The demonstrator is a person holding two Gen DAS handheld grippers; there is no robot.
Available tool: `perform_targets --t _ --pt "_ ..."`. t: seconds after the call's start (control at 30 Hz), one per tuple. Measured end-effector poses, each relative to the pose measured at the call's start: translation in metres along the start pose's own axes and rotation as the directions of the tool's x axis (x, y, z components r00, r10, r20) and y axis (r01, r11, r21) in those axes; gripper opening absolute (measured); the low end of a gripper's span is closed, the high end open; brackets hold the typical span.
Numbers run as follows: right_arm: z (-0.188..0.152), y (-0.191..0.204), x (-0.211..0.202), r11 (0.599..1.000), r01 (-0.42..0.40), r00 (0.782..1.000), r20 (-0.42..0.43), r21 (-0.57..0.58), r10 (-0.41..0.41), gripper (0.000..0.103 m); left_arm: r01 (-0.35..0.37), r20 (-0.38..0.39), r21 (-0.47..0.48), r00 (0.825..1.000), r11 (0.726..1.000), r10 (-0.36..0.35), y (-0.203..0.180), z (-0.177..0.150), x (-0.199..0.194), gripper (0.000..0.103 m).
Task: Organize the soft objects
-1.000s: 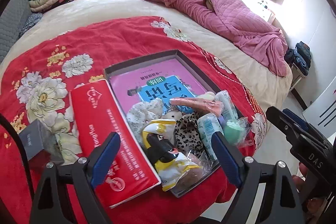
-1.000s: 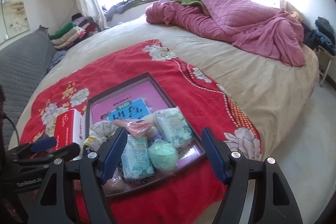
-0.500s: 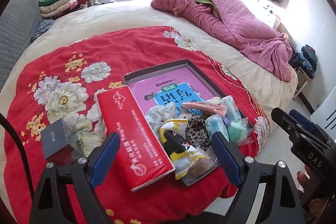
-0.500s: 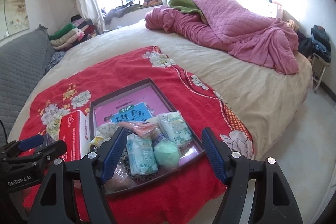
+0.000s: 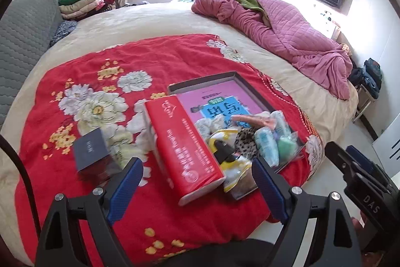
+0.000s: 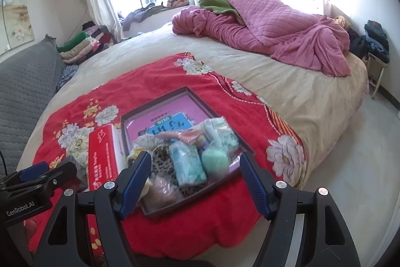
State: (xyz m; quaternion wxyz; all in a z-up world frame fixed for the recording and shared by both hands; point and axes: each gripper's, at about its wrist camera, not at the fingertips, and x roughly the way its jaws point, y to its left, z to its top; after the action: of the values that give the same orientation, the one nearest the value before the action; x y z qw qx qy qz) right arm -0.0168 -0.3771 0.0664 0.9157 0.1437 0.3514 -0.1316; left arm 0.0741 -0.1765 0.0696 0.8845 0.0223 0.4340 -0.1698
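Note:
A dark tray (image 5: 205,81) (image 6: 155,101) lies on the red flowered blanket (image 5: 82,66) with a pink book (image 5: 225,96) in it. Its near end holds a heap of soft items: teal packs (image 6: 187,164), a mint green ball (image 6: 215,159), a leopard-print piece (image 6: 162,162), a yellow and black bag (image 5: 225,154). A red tissue pack (image 5: 185,144) lies along the tray's left side. My left gripper (image 5: 197,164) hangs open above the pack's near end. My right gripper (image 6: 195,157) hangs open above the heap. Neither holds anything.
A dark grey box (image 5: 92,152) sits on the blanket left of the red pack. A pink quilt (image 6: 275,36) is bunched at the bed's far right. Folded clothes (image 5: 82,1) and a grey padded panel (image 5: 22,41) are at the left; floor (image 6: 350,167) lies to the right.
Both grippers have drawn back and up from the tray, so the tray and red pack look smaller and farther off. The jaws have stayed open and empty.

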Motion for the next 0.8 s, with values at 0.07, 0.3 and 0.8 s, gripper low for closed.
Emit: perform_targets --t 0.07,0.3,0.8 --pt "-0.003 0.006 -0.008 1.000 0.001 1.000 0.006 -0.012 0.000 0.074 -0.002 0.000 0.004 1.000 1.000 0.002 0.004 -0.005 -0.005 0.088" --pt "-0.011 0.023 -0.028 0.999 0.005 1.000 0.022 -0.044 -0.004 0.074 -0.016 -0.003 0.016 1.000 1.000 0.016 0.010 -0.023 -0.018 0.088" --pt "-0.044 0.025 -0.052 0.994 0.097 0.994 0.046 -0.045 -0.095 0.075 -0.030 0.013 0.027 0.999 0.999 0.030 0.009 -0.045 -0.041 0.088"
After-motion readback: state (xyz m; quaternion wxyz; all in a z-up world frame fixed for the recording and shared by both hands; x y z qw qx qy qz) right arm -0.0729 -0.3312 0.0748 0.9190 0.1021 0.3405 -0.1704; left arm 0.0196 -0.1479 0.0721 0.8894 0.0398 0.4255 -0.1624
